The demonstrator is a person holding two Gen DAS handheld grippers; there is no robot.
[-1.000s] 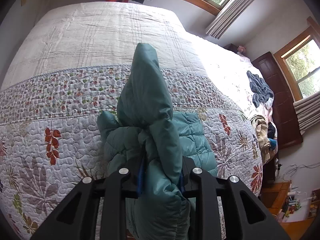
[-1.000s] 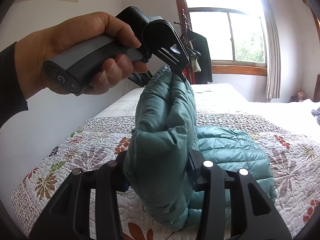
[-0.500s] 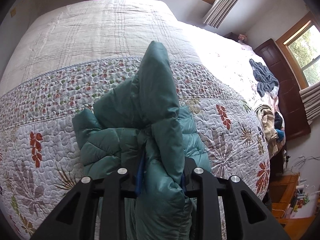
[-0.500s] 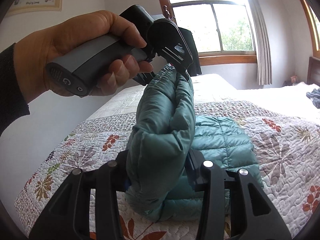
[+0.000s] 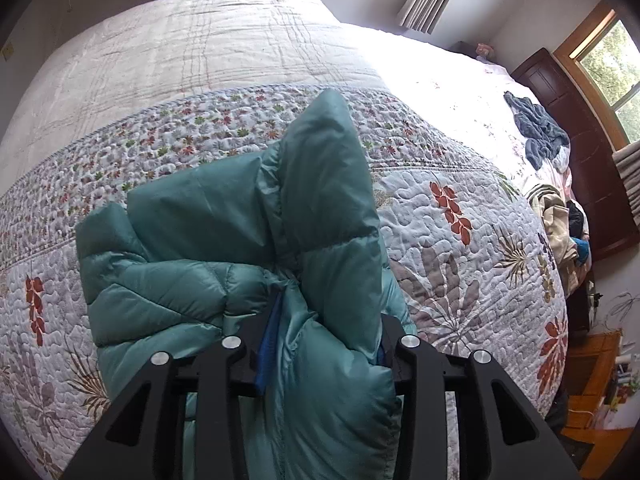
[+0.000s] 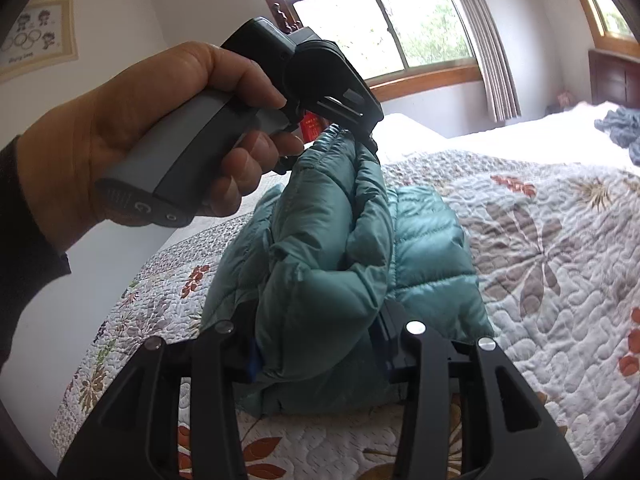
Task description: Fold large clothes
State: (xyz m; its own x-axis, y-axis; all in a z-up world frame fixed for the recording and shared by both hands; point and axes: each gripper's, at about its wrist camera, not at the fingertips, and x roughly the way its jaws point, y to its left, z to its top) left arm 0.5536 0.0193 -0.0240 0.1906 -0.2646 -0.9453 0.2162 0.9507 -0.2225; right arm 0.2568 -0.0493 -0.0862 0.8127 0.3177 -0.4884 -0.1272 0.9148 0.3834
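A teal quilted puffer jacket (image 5: 224, 264) lies bunched on the floral quilt of the bed (image 5: 460, 272). My left gripper (image 5: 320, 348) is shut on a thick fold of it, and the fabric bulges up between the fingers. In the right wrist view my right gripper (image 6: 320, 344) is shut on another fold of the same jacket (image 6: 432, 248). There a hand (image 6: 160, 120) holds the left gripper's grey handle above the jacket, its tips buried in the fabric. The rest of the jacket rests flat on the quilt behind.
A blue-grey garment (image 5: 536, 132) lies on the white sheet far right, also seen as a garment (image 6: 616, 128) at the right edge. More clothes (image 5: 556, 216) pile at the bed's right side by a dark wooden headboard (image 5: 580, 152). Windows and curtains stand behind.
Both grippers have carried the held folds lower and forward over the jacket. More of the jacket now spreads to the left in the left wrist view.
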